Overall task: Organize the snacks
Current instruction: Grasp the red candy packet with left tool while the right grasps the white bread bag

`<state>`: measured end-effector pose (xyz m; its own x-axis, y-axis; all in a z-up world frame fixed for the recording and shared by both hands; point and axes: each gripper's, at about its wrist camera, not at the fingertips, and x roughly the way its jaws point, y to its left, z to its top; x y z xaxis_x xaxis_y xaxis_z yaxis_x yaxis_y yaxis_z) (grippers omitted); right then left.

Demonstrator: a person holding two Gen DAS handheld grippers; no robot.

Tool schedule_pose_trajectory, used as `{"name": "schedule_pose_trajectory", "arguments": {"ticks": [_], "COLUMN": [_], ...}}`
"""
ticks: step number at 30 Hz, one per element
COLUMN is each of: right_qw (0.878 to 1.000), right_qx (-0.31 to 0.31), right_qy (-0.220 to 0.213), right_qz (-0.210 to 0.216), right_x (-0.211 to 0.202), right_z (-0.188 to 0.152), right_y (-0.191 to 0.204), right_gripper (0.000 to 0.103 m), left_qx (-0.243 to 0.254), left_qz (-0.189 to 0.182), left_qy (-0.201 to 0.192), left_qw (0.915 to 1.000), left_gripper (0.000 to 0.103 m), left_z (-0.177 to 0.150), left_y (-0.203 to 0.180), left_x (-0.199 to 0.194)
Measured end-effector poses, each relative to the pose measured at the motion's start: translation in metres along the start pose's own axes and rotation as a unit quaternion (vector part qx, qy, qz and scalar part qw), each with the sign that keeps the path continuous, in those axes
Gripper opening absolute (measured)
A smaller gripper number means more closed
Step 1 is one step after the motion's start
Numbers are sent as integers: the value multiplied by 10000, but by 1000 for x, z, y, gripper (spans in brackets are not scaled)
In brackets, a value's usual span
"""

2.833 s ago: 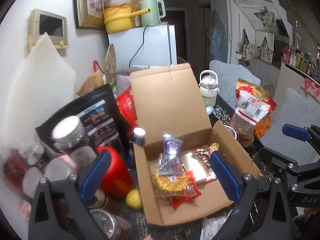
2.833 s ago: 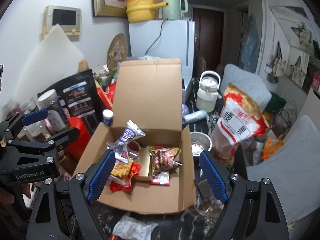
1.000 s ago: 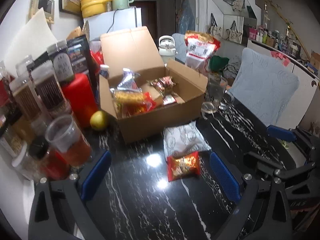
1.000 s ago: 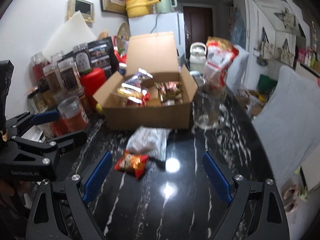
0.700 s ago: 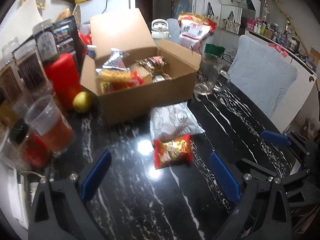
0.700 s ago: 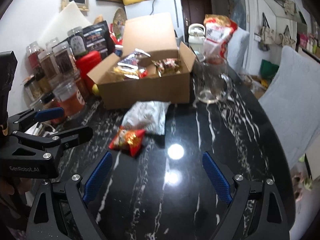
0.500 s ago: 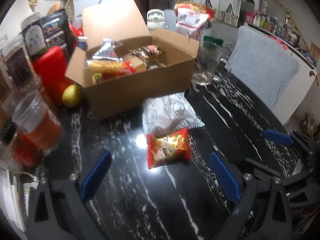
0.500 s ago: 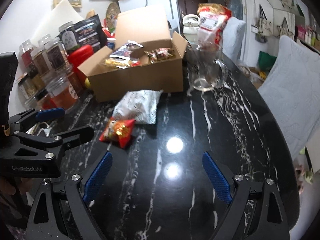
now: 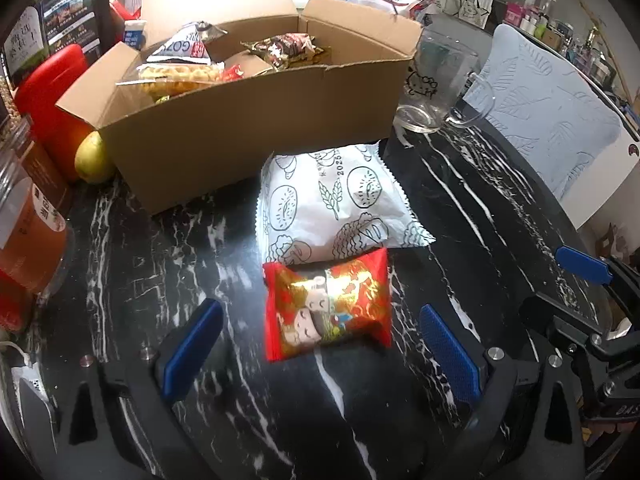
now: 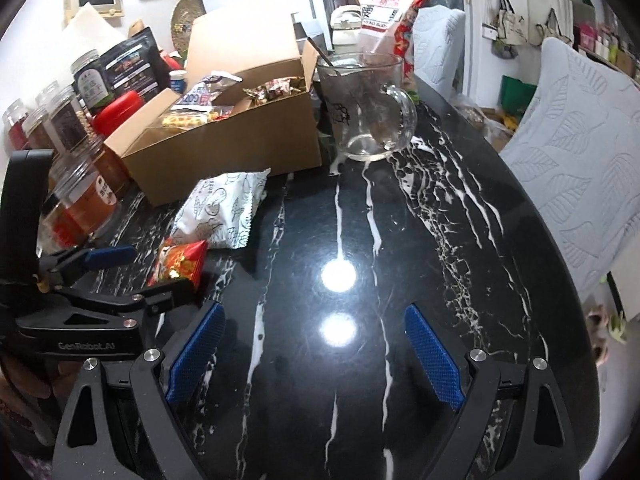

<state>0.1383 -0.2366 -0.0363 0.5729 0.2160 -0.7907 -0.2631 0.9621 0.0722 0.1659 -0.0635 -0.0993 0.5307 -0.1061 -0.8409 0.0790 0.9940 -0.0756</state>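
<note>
A small red and gold snack packet [image 9: 326, 304] lies on the black marble table, touching a white printed snack bag [image 9: 336, 204] behind it. An open cardboard box [image 9: 256, 116] holding several snacks stands beyond them. My left gripper [image 9: 320, 344] is open and empty, low over the table, its blue pads either side of the red packet. In the right wrist view the red packet [image 10: 180, 262] and white bag [image 10: 222, 210] lie left of centre, with the left gripper [image 10: 132, 276] around the packet. My right gripper [image 10: 314, 354] is open and empty above bare table.
A glass mug [image 9: 436, 84] stands right of the box; it also shows in the right wrist view [image 10: 366, 104]. Jars [image 10: 84, 196], a red container [image 9: 48, 96] and a yellow fruit [image 9: 93, 158] crowd the left side. A cushioned chair [image 10: 580, 160] is at the right.
Both grippers pulled back from over the box and came down toward the table. The left gripper has closed in on the red packet, which now lies between its open fingers.
</note>
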Motion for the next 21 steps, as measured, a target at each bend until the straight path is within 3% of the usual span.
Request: {"name": "schedule_pose_trajectory", "arguments": {"ticks": [5, 7, 9, 16, 21], "right_qw": [10000, 9999, 9999, 9997, 9995], "right_qx": [12, 28, 50, 137, 156], "right_qy": [68, 92, 119, 188, 211], "right_qz": [15, 27, 33, 113, 177], "right_x": [8, 11, 14, 20, 25], "right_z": [4, 5, 6, 11, 16], "right_y": [-1, -2, -3, -2, 4], "right_gripper": [92, 92, 92, 92, 92], "left_qx": [-76, -33, -16, -22, -40], "left_qz": [-43, 14, 76, -19, 145], "left_qy": [222, 131, 77, -22, -212], "left_qw": [9997, 9999, 9999, 10000, 9997], "left_gripper": [82, 73, 58, 53, 53], "left_z": [2, 1, 2, 1, 0], "left_y": [2, 1, 1, 5, 16], "left_x": [15, 14, 14, 9, -6]}}
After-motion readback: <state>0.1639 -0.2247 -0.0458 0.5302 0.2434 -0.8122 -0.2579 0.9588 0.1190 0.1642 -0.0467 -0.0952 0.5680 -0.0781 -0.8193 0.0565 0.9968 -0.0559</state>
